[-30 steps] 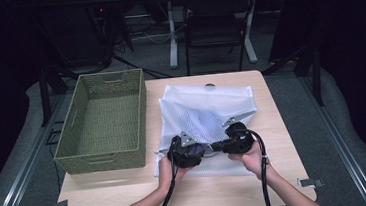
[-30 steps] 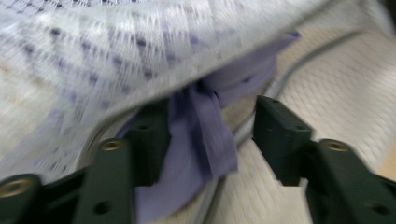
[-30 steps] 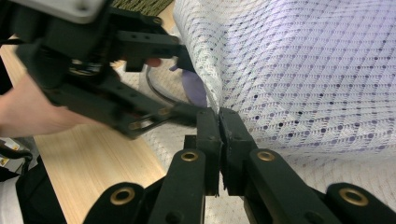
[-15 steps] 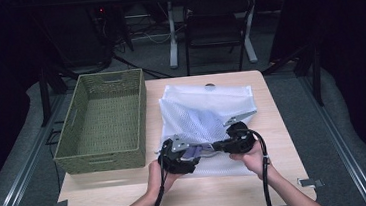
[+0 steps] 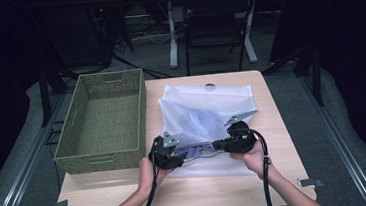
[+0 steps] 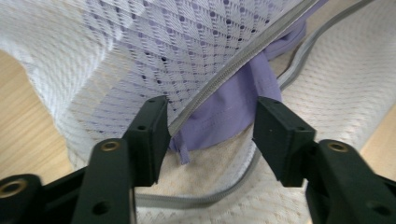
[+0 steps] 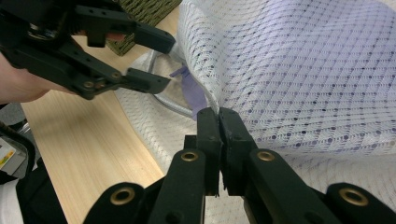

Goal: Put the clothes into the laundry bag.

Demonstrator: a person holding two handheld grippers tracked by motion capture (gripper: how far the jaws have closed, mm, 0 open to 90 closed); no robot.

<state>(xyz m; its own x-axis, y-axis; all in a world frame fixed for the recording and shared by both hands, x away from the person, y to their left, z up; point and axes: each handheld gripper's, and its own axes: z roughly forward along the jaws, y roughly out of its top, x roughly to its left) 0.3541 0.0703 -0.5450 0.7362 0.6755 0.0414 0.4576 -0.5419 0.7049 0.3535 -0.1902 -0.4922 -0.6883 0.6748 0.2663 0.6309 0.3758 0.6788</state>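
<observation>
A white mesh bag (image 5: 207, 111) lies on the wooden table (image 5: 219, 192), its zippered mouth toward the person. My right gripper (image 7: 218, 116) is shut on the upper zipper edge of the mouth and holds that layer up. Purple cloth (image 6: 224, 116) hangs out of the opening under the grey zipper (image 6: 224, 79). My left gripper (image 6: 210, 126) is at the mouth with the purple cloth and the zipper edge between its jaws. Its jaws have just been closing, but the pads stand apart from the cloth. In the high view my left gripper (image 5: 183, 155) faces my right gripper (image 5: 217, 144).
A green woven basket (image 5: 103, 120) stands left of the bag, its near corner close to my left hand. Bare table runs along the front edge. Chairs and table legs stand in the dark behind the table.
My left gripper has shifted a little to the left, away from the right one, along the bag's mouth. The right gripper has kept its place and its grip.
</observation>
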